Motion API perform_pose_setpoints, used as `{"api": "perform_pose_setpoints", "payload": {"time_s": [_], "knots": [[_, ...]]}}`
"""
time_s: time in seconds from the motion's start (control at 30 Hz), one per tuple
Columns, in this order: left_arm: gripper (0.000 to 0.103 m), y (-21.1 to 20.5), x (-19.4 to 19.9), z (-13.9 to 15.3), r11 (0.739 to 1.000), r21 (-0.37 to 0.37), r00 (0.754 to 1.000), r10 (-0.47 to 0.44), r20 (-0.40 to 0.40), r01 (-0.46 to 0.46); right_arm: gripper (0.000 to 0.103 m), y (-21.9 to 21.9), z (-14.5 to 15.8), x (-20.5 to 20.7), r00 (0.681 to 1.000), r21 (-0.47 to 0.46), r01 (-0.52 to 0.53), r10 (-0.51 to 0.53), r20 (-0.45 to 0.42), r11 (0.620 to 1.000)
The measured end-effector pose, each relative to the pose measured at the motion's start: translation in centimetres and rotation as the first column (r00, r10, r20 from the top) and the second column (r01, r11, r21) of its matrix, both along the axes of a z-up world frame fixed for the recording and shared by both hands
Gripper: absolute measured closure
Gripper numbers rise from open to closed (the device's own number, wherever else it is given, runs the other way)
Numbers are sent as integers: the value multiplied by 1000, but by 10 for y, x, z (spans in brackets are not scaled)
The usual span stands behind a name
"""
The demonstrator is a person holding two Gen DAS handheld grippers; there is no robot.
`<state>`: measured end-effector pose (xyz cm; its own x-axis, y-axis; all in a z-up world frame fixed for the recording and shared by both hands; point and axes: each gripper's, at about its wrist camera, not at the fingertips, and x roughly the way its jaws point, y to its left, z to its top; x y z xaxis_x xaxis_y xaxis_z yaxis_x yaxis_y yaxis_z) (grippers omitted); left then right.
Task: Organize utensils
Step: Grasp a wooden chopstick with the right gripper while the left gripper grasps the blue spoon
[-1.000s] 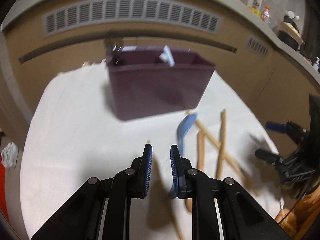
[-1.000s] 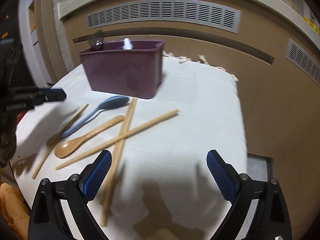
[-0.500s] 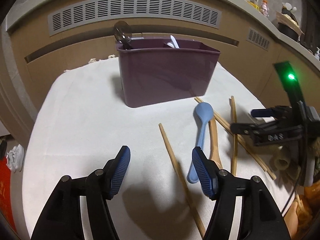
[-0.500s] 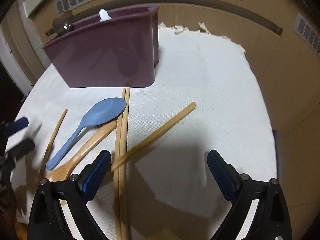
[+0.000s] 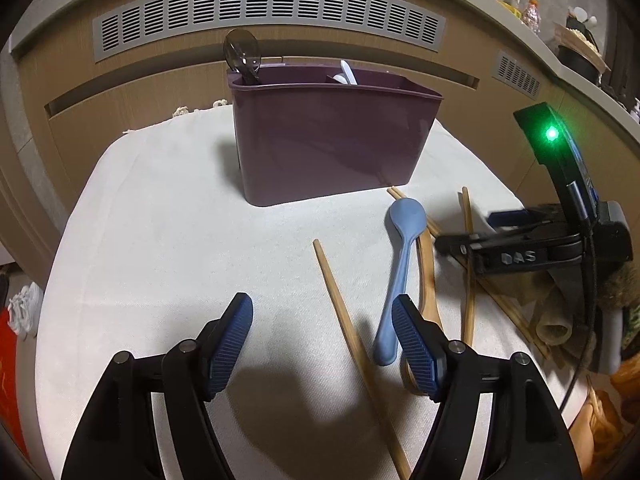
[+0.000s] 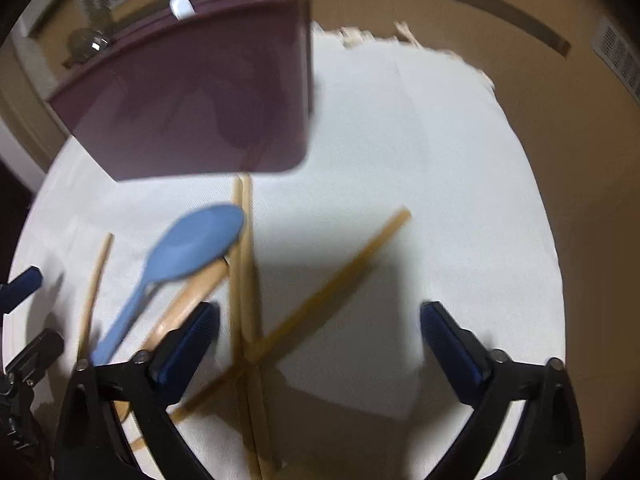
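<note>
Done: 2 utensils stand in purple bin [image 5: 332,140] | Left: blue spoon [image 5: 400,264], wooden spoon [image 6: 188,300], chopsticks [image 6: 244,280] at bin's 5 o'clock | left gripper [image 5: 322,344] just opened, empty | right gripper [image 6: 320,344] wide, closing, straddling chopsticks

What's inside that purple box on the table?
Standing in the purple box are a dark translucent spoon at one end and a white utensil beside a divider. The walls hide their handles and anything lower inside.

left gripper [image 5: 322,334]: jaws just widening, empty | right gripper [image 6: 320,336]: jaws narrowing, unclamped
</note>
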<state>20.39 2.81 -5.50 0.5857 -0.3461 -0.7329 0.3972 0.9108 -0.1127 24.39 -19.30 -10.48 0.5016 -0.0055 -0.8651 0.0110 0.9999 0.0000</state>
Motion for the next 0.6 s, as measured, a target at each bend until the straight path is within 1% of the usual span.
{"api": "perform_pose_setpoints", "payload": {"time_s": [0.03,0.07,0.1,0.13,0.2,0.33,0.47,0.57,0.6], "knots": [[31,0,0,1,1000,3,1000,0,2,0,38,2,2,-1,1000,-19,-9,9,30,1000],[31,-1,1,1,1000,6,1000,-1,5,1,44,6,5,-3,998,-15,-45,45,49,999],[31,-2,1,2,1000,8,1000,-1,4,1,60,10,6,-3,997,-17,-63,64,49,998],[31,-2,2,2,1000,8,1000,-1,2,1,79,13,8,-4,995,-13,-87,88,46,996],[31,-4,5,4,1000,3,1000,-1,-8,1,91,19,12,-8,990,0,-134,134,39,991],[31,-16,12,7,999,4,999,-32,-27,32,97,15,20,-23,983,25,-172,170,64,985],[31,-45,25,12,993,27,993,-111,-40,112,97,-1,36,-49,978,45,-183,177,113,982],[31,-73,40,11,980,48,979,-190,-67,194,97,-10,44,-57,978,75,-176,165,128,982],[31,-81,44,10,976,57,975,-207,-79,212,97,-18,43,-53,978,87,-174,161,132,981]]}}
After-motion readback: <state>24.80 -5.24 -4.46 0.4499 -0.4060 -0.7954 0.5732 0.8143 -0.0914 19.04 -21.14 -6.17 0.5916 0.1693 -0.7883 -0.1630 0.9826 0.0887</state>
